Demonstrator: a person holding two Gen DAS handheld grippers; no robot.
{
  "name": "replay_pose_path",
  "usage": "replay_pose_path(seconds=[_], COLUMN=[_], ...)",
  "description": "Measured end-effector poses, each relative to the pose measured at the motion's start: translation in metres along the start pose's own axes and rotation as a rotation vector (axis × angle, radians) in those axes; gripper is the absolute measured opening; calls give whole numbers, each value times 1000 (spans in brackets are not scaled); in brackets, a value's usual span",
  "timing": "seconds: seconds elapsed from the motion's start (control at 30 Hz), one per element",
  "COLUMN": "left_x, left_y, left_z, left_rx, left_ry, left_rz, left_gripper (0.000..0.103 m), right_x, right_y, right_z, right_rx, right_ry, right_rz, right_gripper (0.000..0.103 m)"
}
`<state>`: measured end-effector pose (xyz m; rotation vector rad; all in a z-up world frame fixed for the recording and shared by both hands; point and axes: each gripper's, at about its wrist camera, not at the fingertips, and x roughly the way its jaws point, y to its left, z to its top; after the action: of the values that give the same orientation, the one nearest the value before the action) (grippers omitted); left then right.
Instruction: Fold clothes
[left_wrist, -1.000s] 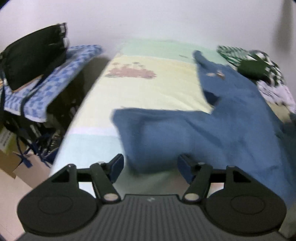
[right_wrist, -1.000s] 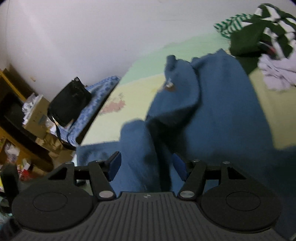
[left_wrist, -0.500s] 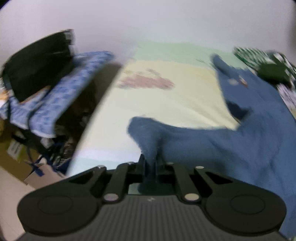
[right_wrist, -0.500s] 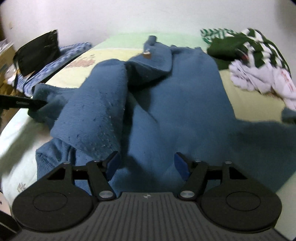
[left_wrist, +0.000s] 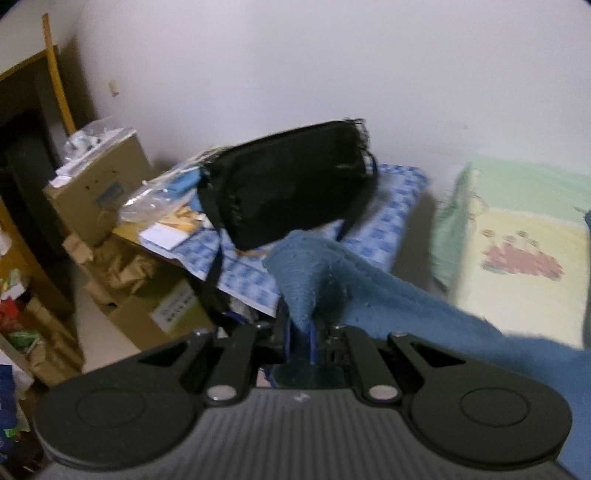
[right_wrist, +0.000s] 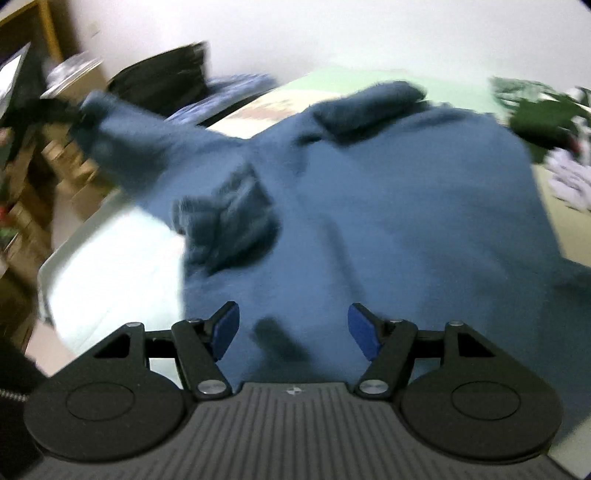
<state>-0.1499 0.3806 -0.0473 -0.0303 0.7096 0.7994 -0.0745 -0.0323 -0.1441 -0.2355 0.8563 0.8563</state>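
While left gripper (left_wrist: 300, 334) pinches it, fuzzy blue sweater (right_wrist: 388, 206) stretches.

Open bed (left_wrist: 517, 229) surface is left free right of the stretched blue sweater (right_wrist: 406, 221); passage leftward is blocked by a black bag (left_wrist: 288, 184) and stacked cardboard boxes (left_wrist: 99, 192).

Black bag (left_wrist: 288, 184): lies on a blue-and-white checked cloth (left_wrist: 391, 221), near the white wall (left_wrist: 332, 66).
Cardboard boxes (left_wrist: 99, 192): stacked at the left, papers and plastic on top.
Bed sheet (left_wrist: 524, 236): pale green and yellow, with a reddish print.
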Motion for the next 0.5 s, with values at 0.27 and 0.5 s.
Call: replay_pose_path(seconds=[0.27, 0.5], left_x=[15, 11], left_y=[-46, -74], left_z=[18, 12], left_rx=[175, 234], left_ry=[-37, -47], left_rz=[48, -19], left_gripper=[7, 7], right_x=[26, 27], right_y=[38, 48], right_z=[9, 1], right_rx=[-175, -270], right_ry=[18, -13], right_rz=[51, -10], right_gripper=[67, 42])
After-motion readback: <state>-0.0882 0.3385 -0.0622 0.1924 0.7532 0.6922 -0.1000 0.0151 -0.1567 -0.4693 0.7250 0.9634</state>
